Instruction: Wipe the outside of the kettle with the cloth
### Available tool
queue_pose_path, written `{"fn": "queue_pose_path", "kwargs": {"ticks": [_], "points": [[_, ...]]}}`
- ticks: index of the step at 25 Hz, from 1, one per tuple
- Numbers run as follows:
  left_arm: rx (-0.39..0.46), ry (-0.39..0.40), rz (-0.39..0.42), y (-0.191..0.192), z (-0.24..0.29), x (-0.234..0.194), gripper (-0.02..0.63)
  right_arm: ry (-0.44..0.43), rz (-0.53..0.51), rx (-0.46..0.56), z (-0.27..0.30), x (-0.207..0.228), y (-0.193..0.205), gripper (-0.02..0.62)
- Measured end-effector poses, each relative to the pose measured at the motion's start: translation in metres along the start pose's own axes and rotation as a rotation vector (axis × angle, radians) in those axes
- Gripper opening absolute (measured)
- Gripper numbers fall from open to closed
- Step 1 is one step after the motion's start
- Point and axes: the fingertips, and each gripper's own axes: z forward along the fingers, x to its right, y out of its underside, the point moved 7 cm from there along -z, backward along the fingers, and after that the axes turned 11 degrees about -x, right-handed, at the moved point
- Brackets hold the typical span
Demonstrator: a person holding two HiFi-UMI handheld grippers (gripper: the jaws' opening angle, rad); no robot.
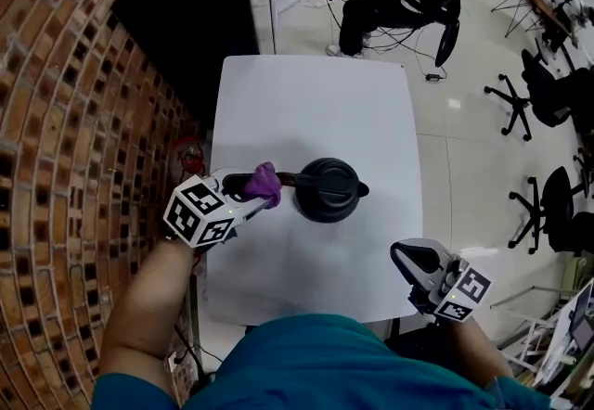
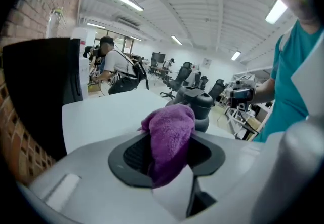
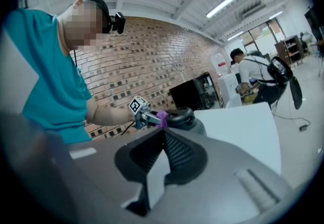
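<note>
Cloth [image 2: 169, 126] clamped in left tongs [image 1: 261, 192], kettle [image 1: 327, 190] just beyond them

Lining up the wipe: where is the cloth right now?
The purple cloth is clamped between the jaws of the left gripper, just left of the black kettle in the head view, above the white table.
</note>
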Motion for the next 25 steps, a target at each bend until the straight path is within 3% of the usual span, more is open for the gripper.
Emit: {"fn": "queue_pose_path", "kwargs": {"ticks": [4, 7, 10, 15, 19, 22, 25], "points": [[0.025, 0.045, -0.052, 0.017, 0.012, -0.006, 0.173, 0.005, 0.004, -0.010, 0.001, -0.001, 0.000, 0.004], [-0.072, 0.039, -0.043, 0.043, 0.036, -0.003, 0.173, 0.005, 0.005, -0.012, 0.003, -0.003, 0.000, 0.003], [-0.129, 0.012, 0.022, 0.052, 0.040, 0.002, 0.173, 0.009, 0.001, -0.001, 0.002, -0.004, -0.004, 0.003], [0.029, -0.023, 0.155, -0.023, -0.034, 0.013, 0.173, 0.015, -0.007, 0.036, -0.004, -0.001, -0.012, 0.003], [-0.071, -0.008, 0.253, -0.054, -0.017, 0.021, 0.173, 0.007, -0.005, 0.070, -0.001, -0.001, -0.015, 0.003], [-0.078, 0.032, 0.238, -0.049, -0.009, 0.017, 0.176, -0.002, -0.015, 0.097, -0.001, -0.002, -0.017, 0.004], [-0.050, 0.057, 0.150, -0.029, -0.014, 0.006, 0.176, 0.002, -0.002, 0.122, -0.005, 0.001, -0.013, 0.003]]}}
